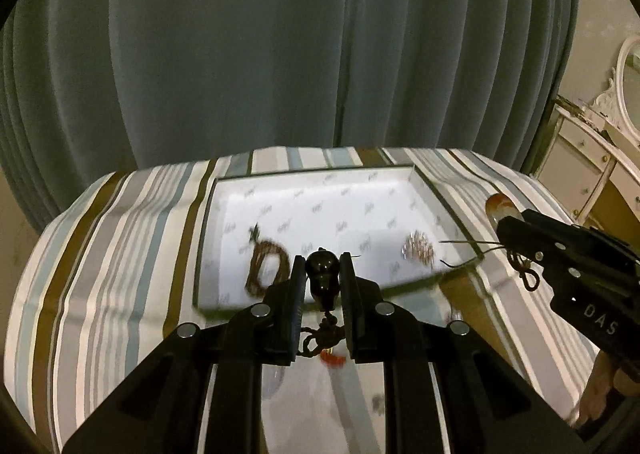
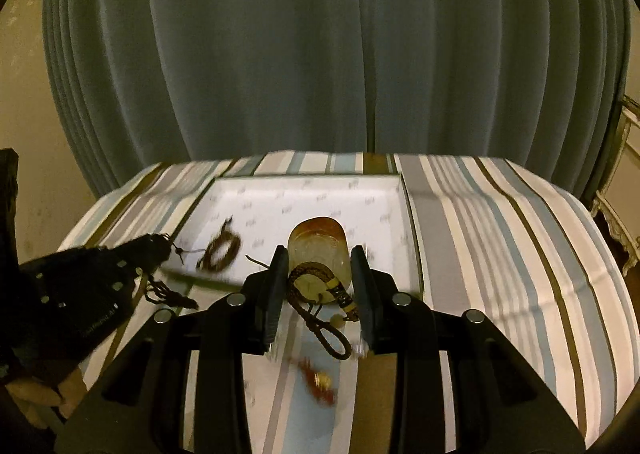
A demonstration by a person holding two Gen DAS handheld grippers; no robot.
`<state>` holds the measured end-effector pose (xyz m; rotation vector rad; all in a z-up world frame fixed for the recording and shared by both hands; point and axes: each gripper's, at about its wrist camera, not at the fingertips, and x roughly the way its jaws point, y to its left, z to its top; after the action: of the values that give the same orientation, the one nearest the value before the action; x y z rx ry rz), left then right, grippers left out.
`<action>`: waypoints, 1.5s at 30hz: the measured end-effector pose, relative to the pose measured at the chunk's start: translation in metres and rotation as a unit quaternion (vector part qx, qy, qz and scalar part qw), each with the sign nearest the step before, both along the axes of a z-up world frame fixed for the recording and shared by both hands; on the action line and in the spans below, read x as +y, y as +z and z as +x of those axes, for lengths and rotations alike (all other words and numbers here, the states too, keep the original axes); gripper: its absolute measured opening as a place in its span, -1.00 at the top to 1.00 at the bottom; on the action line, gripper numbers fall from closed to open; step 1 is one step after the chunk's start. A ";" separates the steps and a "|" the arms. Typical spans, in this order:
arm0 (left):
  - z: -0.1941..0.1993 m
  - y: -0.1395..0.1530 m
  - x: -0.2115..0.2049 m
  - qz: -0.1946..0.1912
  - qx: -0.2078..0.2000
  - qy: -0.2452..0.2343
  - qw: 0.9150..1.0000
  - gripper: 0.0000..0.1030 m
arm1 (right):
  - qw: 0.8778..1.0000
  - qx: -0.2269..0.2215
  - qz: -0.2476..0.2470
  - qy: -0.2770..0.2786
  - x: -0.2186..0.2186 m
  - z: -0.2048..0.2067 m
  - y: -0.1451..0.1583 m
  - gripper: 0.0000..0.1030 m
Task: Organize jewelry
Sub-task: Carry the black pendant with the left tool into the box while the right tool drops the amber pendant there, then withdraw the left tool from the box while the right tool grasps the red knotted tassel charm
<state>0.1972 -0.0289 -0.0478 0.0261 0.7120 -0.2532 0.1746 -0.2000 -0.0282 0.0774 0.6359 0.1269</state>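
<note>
Your left gripper (image 1: 322, 282) is clenched on a dark bead pendant (image 1: 322, 274) whose cord hangs below the jaws; your right gripper (image 2: 320, 274) grasps an amber pendant (image 2: 320, 254), long axis running forward between the fingers, braided cord (image 2: 324, 318) trailing back. The white tray (image 1: 424, 190) lies just ahead of and below both claws, so each piece probably travels forward and down.
</note>
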 end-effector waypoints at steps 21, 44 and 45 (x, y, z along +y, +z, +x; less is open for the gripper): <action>0.138 -0.097 -0.029 0.035 0.091 0.008 0.995 0.66 | 0.993 0.112 0.005 -0.041 -0.021 0.164 -0.096 0.38; 0.090 -0.075 -0.001 0.014 0.081 0.025 0.996 0.08 | 0.995 0.095 -0.009 -0.030 -0.011 0.109 -0.070 0.47; 0.084 -0.073 0.002 0.012 0.082 0.028 0.996 0.08 | 0.995 0.096 -0.009 -0.030 -0.011 0.101 -0.069 0.47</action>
<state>0.2808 -0.0270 -0.1213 0.0093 0.8770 -0.1948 0.2758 -0.2108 -0.0970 0.0915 0.8254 0.0565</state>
